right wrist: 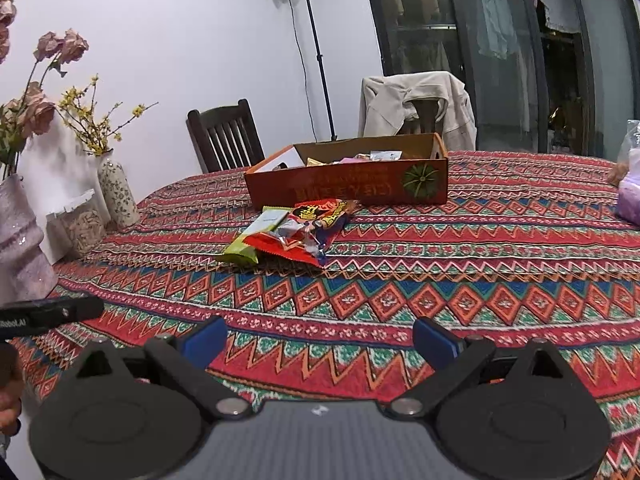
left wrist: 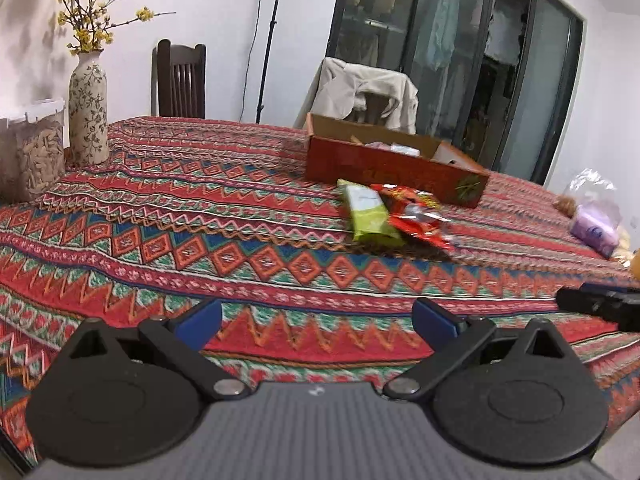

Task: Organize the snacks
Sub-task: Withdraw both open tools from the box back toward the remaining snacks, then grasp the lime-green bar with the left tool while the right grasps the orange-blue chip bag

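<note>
From the left wrist, the left gripper (left wrist: 316,320) has its jaws wide apart and holds nothing, low over the near tablecloth (left wrist: 160,208), while the green snack pack (left wrist: 370,214) and red snack pack (left wrist: 416,216) lie touching each other farther off, just in front of the cardboard box (left wrist: 384,168). From the right wrist, the right gripper (right wrist: 320,338) is also wide apart with nothing in it, and the same two packs (right wrist: 256,236) (right wrist: 304,232) overlap near the box (right wrist: 352,184). Because the packs overlap and look slippery, a grab at one might drag the other along or let it slide out.
</note>
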Action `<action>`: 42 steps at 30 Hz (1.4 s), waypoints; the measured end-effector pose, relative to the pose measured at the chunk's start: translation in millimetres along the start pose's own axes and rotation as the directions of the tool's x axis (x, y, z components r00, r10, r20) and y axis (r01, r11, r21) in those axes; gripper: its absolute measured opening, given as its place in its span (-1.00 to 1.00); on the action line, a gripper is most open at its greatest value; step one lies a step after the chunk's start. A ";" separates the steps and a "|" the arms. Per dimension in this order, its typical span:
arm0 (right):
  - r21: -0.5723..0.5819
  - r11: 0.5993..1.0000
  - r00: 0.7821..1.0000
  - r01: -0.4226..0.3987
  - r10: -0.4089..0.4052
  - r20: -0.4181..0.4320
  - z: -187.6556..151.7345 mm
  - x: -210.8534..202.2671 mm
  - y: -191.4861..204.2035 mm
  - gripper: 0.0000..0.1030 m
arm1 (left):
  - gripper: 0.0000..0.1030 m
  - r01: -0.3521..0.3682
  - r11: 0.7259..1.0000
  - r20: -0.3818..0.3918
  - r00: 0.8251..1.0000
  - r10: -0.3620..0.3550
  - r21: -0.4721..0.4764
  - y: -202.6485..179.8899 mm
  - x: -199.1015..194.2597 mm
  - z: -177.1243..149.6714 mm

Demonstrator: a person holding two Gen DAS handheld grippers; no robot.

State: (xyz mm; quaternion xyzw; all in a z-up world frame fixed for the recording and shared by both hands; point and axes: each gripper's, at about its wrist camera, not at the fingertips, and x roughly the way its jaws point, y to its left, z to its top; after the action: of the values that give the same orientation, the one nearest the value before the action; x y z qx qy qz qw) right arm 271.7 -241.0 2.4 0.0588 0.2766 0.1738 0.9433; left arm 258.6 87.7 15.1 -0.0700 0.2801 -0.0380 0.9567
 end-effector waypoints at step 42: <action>-0.016 0.999 0.997 -0.031 0.030 -0.078 80.9 168.1 -82.1 0.04 | -0.21 0.021 0.987 -0.090 0.996 -0.007 0.159 -75.4 220.1 80.5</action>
State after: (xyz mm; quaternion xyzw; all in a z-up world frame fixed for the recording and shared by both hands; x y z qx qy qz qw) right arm 472.0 -258.2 -30.9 0.0480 0.3106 0.1929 0.9295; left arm 484.6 -2.3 -22.9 0.0068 0.3180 -0.0703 0.9455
